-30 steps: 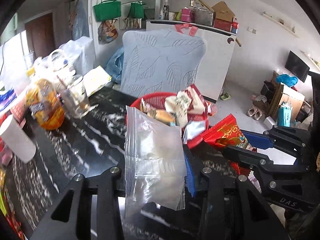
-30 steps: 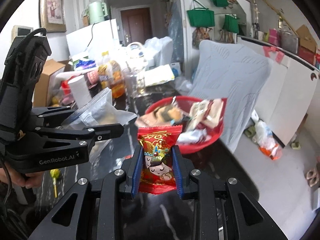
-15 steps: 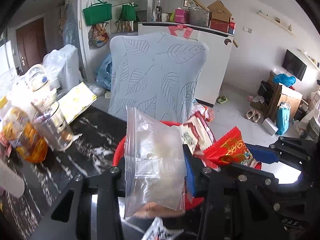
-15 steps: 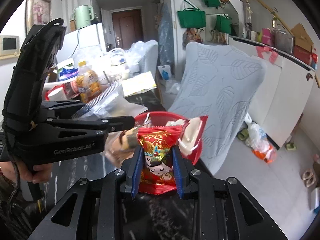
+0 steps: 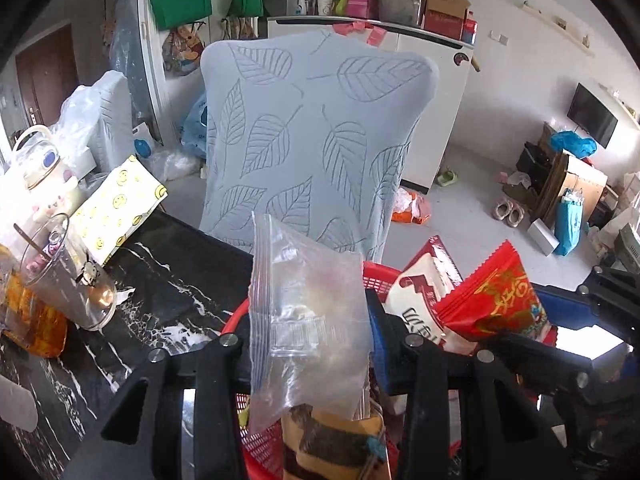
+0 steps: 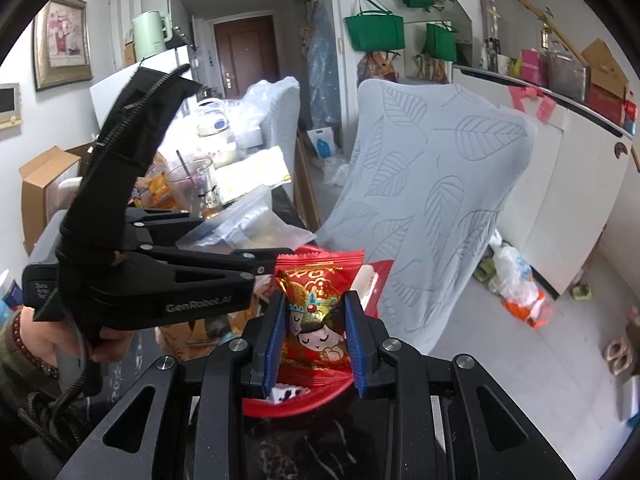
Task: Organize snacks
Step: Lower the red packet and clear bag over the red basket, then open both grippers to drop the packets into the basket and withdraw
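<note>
My left gripper (image 5: 310, 332) is shut on a clear zip bag (image 5: 308, 312) and holds it upright over the red basket (image 5: 256, 448). That basket holds several snack packs, among them a yellow and brown one (image 5: 332, 440) and a red and white one (image 5: 420, 296). My right gripper (image 6: 314, 336) is shut on a red snack packet with cartoon faces (image 6: 316, 300); the packet (image 5: 496, 296) hangs just right of the zip bag. From the right wrist view the left gripper (image 6: 256, 268) with the zip bag (image 6: 252, 228) sits close on the left, above the red basket (image 6: 280, 404).
A chair with a grey leaf-print cover (image 5: 316, 140) stands right behind the black marble table (image 5: 168, 280). On the table's left stand a glass with a spoon (image 5: 68, 280), an orange bottle (image 5: 28, 320) and a smiley-print box (image 5: 120, 204). A hand (image 6: 52, 340) holds the left gripper.
Both grippers have travelled across the table toward the chair, carrying the zip bag and the red packet. The red basket now lies directly under them, and the glass has slid off to the left.
</note>
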Tool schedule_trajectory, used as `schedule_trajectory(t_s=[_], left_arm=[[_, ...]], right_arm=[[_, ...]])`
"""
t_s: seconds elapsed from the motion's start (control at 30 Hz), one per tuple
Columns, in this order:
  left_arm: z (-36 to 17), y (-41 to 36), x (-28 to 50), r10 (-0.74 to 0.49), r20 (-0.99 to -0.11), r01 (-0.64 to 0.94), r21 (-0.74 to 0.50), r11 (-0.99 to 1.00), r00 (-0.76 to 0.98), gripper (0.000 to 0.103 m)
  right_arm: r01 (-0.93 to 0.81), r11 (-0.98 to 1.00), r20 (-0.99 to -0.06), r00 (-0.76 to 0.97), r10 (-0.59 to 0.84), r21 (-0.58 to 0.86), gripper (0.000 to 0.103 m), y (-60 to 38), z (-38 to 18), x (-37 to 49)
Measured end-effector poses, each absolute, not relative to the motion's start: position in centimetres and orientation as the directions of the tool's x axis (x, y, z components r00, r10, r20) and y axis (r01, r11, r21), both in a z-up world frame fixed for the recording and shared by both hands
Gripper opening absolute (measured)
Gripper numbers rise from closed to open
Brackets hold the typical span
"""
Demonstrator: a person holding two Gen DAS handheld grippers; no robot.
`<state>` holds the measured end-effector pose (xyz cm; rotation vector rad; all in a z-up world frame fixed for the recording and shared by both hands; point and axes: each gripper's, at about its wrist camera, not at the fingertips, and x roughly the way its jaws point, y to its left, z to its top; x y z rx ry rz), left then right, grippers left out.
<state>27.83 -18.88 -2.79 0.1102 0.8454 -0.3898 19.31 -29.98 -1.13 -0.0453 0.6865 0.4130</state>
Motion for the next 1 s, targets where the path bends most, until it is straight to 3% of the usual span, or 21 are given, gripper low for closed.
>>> schedule_trajectory(t_s=[0.3,0.37,0.43,1.0], left_arm=[[-3.7,-19.0,28.5,-0.301,-0.781,0.374,-0.093,0.923,0.547,0.045],[-3.6,-18.8,28.3,-0.285,-0.782,0.361,-0.083,0.929,0.554,0.067],[-3.4,-18.5,28.0,-0.273,-0.776,0.351,-0.072,0.934,0.569,0.078],[-0.3,-14.3,23.6,-0.193,-0.713,0.253,-0.023,0.967,0.674,0.078]], right_arm=[[-0.387,0.916,-0.623,0.693,0.364,0.104,0.028,-30.0,-1.1,19.6],[-0.386,0.916,-0.623,0.693,0.364,0.105,0.028,-30.0,-1.0,19.7],[-0.385,0.917,-0.622,0.694,0.363,0.106,0.028,-30.0,-1.0,19.7],[-0.405,0.907,-0.631,0.676,0.38,0.114,0.028,-28.1,-1.1,19.2]])
